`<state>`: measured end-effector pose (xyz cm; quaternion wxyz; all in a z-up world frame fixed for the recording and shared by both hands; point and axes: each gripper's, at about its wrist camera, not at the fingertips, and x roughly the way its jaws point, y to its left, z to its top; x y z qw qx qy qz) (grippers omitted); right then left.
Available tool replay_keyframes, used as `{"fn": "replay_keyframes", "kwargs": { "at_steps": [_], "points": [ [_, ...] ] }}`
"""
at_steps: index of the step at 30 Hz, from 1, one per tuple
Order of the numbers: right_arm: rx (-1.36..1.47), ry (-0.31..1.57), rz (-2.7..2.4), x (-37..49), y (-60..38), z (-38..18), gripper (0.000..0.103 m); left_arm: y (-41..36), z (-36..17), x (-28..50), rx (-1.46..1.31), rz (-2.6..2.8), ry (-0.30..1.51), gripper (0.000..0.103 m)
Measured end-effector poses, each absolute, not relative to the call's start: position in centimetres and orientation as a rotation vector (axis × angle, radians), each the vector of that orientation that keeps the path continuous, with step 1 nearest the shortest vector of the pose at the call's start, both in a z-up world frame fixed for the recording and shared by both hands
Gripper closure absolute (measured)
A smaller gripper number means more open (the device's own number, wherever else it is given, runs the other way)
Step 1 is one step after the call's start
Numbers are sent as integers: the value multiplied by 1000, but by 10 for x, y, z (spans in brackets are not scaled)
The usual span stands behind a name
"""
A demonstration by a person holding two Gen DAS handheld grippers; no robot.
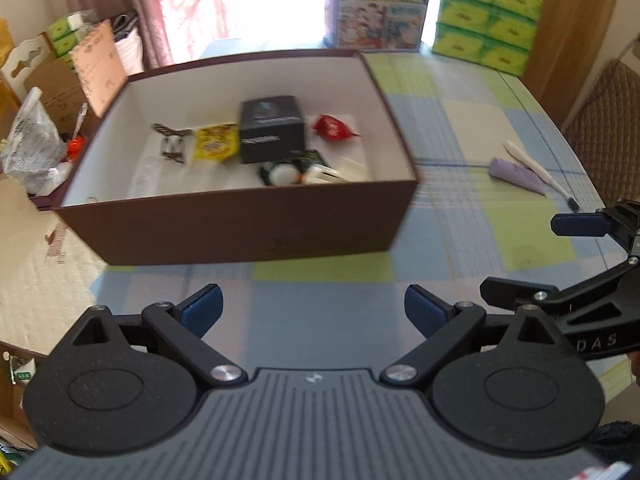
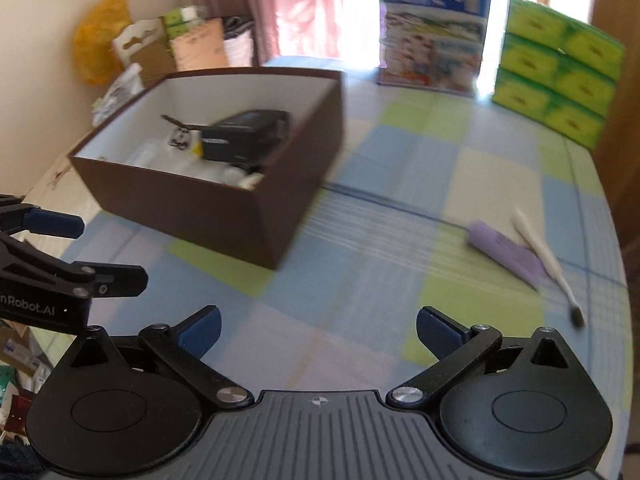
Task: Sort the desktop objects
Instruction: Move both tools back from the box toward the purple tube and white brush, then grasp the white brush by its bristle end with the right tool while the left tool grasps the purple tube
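Two hand-held grippers hover over the checked worktop [image 1: 460, 120], both empty: left hand-held gripper [image 1: 313, 307] spread wide, right hand-held gripper [image 2: 318, 328] spread wide too. One brown cardboard box [image 1: 240, 228] holds a black carton [image 1: 272, 132], yellow packet [image 1: 214, 142] and red wrapper [image 1: 332, 128]. Right of the box, on open cloth, lie one lilac tube [image 2: 504, 250] and one slim white toothbrush [image 2: 544, 260], just beside each other.

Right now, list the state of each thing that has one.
left gripper: open, empty
right gripper: open, empty
brown box: lidless, partly filled
black carton: inside box
purple tube: lying on tablecloth, outside box
white brush: lying beside tube
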<state>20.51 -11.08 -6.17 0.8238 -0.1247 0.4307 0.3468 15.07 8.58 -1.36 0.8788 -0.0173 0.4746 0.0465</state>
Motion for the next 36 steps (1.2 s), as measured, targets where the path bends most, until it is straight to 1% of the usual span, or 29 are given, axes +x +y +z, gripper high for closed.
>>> {"fn": "replay_keyframes", "kwargs": {
  "at_steps": [13,21,28,29,30,33,34,35,36],
  "points": [
    [-196,968,585,241,-214,-69,2,-18,-31,185,29,-45,1038,7],
    [-191,950,531,268,-254,-79,2,-72,-45,214,41,-107,1041,7],
    [-229,908,485,302,-279,-99,3,-101,-63,253,22,-153,1034,8],
    [-235,901,478,308,-281,-102,5,-104,-66,259,25,-157,1032,8],
    [-241,893,474,314,-284,-105,11,-108,-68,266,27,-168,1025,8],
    [-240,897,475,331,-289,-115,24,-119,-78,286,53,-183,1024,9],
    [-235,894,480,337,-290,-118,26,-123,-81,291,60,-189,1021,9],
    [-235,891,483,341,-291,-121,32,-126,-84,297,67,-200,1016,9],
    [-238,889,485,346,-291,-124,36,-129,-88,303,76,-212,1013,9]
  ]
}}
